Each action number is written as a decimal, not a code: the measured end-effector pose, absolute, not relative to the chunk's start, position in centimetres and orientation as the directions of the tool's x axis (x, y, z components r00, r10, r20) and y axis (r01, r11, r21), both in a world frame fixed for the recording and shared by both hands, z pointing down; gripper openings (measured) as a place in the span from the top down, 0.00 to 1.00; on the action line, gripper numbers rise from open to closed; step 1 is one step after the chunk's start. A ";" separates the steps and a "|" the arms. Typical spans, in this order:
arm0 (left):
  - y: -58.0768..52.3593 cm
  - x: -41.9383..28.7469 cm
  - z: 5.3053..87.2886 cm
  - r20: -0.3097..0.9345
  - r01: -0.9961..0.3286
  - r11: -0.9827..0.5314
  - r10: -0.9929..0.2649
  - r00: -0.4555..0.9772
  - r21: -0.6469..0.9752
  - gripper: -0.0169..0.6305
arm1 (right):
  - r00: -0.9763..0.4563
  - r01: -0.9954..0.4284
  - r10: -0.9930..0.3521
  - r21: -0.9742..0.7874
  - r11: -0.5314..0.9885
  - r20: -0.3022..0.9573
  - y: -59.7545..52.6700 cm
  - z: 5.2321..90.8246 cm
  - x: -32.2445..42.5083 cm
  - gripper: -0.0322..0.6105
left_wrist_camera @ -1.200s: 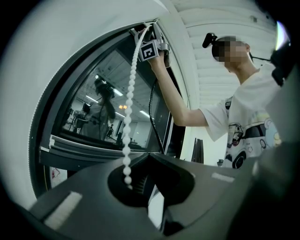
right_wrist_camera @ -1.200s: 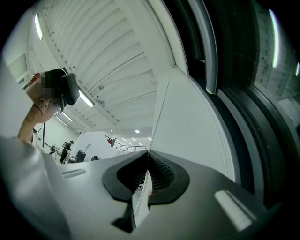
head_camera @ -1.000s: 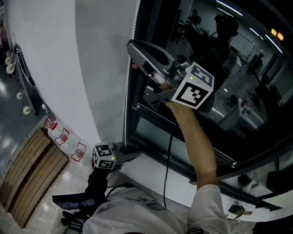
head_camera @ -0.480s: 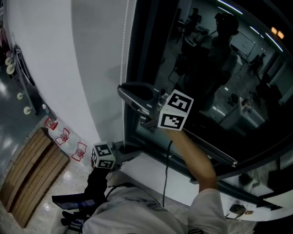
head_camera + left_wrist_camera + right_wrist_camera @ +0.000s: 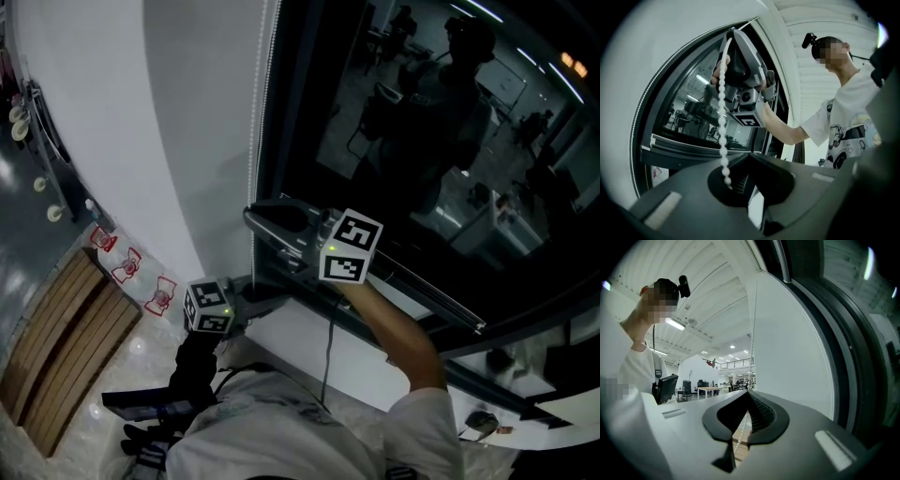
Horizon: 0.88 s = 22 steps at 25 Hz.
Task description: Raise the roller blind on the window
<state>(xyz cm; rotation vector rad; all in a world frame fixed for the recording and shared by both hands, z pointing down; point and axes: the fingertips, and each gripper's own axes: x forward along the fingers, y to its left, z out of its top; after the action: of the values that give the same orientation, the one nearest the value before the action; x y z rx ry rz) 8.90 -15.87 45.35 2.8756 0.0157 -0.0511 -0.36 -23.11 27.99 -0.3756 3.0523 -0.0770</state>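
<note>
White bead chain (image 5: 259,112) of small round beads runs taut and near-vertical along the left edge of the window (image 5: 422,141) frame, beside the white wall (image 5: 141,141). Window glass dark, reflective, uncovered.

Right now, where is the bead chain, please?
In the head view the bead chain hangs along the window frame's left edge, running down into the right gripper.

two grippers here, the left gripper (image 5: 277,300) and the right gripper (image 5: 253,217), with one marker cube (image 5: 208,307) each, so two cubes. one bead chain (image 5: 723,117), one window (image 5: 450,141), one person (image 5: 843,108) wearing one head camera (image 5: 807,40). on the floor i count three red and white marks (image 5: 128,265) and one slatted wood panel (image 5: 56,347).
</note>
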 end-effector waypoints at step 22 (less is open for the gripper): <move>-16.0 8.6 45.4 -0.049 0.009 -0.967 -0.004 0.999 0.256 0.98 | -0.978 -0.186 -0.199 -0.163 0.969 -0.067 -22.3 30.2 0.1 0.78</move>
<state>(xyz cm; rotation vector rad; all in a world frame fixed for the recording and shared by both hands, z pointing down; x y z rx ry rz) 8.62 -16.01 45.41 2.8815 0.0037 -0.0707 0.14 -22.30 30.25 -0.2978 3.0346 -0.2388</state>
